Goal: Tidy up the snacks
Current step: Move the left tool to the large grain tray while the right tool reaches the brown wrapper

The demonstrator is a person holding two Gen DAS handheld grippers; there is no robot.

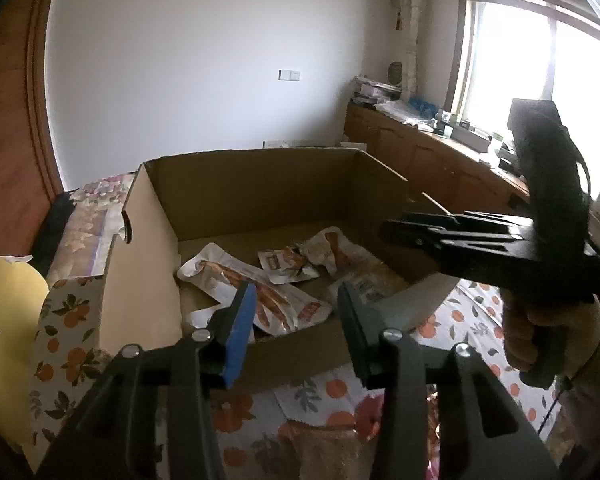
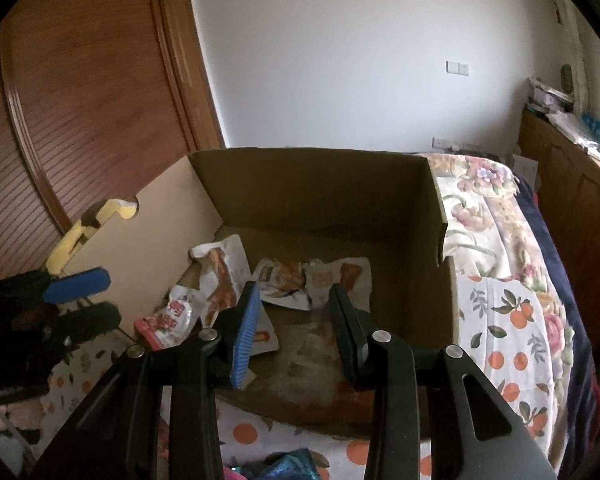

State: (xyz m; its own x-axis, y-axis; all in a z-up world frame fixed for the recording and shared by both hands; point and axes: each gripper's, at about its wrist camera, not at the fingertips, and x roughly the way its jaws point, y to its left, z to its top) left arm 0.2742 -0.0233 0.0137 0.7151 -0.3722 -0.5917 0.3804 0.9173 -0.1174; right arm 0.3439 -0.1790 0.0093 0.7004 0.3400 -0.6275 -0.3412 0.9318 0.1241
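An open cardboard box (image 1: 260, 184) stands on the flowered bedspread; it also shows in the right wrist view (image 2: 320, 188). Several white and orange snack packets (image 1: 268, 292) lie on its floor, also visible in the right wrist view (image 2: 300, 280), with a red and white packet (image 2: 168, 320) at the left. My left gripper (image 1: 296, 320) is open and empty just above the box's near wall. My right gripper (image 2: 292, 328) is open and empty over the box's near edge. It shows in the left wrist view (image 1: 392, 228) at the box's right side; there I cannot tell its state.
The bedspread (image 2: 508, 320) with an orange-fruit print runs on to the right. A snack bag (image 1: 324, 452) lies on it in front of the box. A yellow object (image 1: 8, 312) stands left of the box. A wooden door (image 2: 80, 100) is at the left, cabinets (image 1: 420, 152) under the window.
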